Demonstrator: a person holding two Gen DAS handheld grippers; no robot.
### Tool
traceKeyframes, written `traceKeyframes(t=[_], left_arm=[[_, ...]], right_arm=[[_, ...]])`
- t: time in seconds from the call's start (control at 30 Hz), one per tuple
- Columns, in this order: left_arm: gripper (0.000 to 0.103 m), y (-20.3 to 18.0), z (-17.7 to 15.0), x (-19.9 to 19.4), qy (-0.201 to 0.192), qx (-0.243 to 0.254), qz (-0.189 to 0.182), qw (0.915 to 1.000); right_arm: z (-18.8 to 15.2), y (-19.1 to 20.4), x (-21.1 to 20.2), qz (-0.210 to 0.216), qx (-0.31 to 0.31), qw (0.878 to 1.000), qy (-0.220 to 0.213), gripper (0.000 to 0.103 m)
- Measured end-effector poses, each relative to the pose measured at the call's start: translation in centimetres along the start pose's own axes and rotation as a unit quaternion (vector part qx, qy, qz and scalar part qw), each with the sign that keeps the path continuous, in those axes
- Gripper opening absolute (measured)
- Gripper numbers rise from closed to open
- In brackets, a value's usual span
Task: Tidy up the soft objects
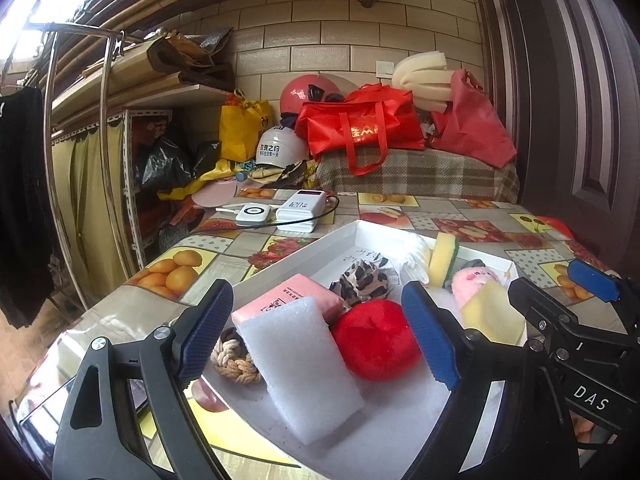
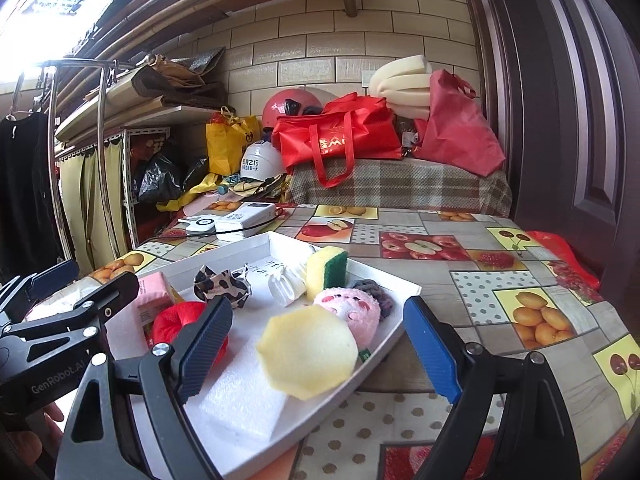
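A white tray [image 1: 360, 232] [image 2: 400, 322] on the fruit-print table holds the soft things: a white foam block [image 1: 304, 368] [image 2: 240, 400], red plush [image 1: 376, 344] [image 2: 176, 318], pink tissue pack [image 1: 292, 300], rope knot [image 1: 234, 362], leopard scrunchie [image 1: 362, 280] [image 2: 222, 282], yellow-green sponge [image 1: 442, 258] [image 2: 326, 270], pink plush [image 1: 476, 284] [image 2: 352, 308] and a pale yellow sponge [image 2: 308, 352]. My left gripper [image 1: 320, 340] is open over the foam block and red plush. My right gripper [image 2: 320, 348] is open over the yellow sponge. Both are empty.
Two white power banks [image 1: 276, 212] with a cable lie on the table behind the tray. Beyond stand a plaid-covered bench with red bags [image 1: 364, 128], helmets [image 1: 280, 150], a shelf and clothes rack at left, and a dark door [image 1: 580, 100] at right.
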State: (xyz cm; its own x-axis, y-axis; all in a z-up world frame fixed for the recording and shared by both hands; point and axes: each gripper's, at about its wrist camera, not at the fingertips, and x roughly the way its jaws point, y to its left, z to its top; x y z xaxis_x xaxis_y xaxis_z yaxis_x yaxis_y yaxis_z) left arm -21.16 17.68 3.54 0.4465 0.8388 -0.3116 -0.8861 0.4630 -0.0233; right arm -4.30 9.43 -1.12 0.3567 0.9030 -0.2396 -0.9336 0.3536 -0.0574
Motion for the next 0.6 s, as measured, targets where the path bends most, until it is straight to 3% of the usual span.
traceKeyframes(t=[0.2, 0.4, 0.6], left_arm=[[0.087, -1.3, -0.5, -1.8, 0.007, 0.006, -0.013, 0.9999], [0.087, -2.4, -0.7, -3.3, 0.013, 0.021, 0.037, 0.999], [0.087, -3.6, -1.3, -5.2, 0.015, 0.036, 0.002, 0.9992]], right_arm=[[-0.9, 0.0, -2.3, 0.001, -0.025, 1.0, 0.002, 0.088], [-1.2, -2.5, -4.5, -0.011, 0.011, 1.0, -0.006, 0.088], [-1.5, -6.5, -7.1, -0.036, 0.076, 0.996, -0.037, 0.088]])
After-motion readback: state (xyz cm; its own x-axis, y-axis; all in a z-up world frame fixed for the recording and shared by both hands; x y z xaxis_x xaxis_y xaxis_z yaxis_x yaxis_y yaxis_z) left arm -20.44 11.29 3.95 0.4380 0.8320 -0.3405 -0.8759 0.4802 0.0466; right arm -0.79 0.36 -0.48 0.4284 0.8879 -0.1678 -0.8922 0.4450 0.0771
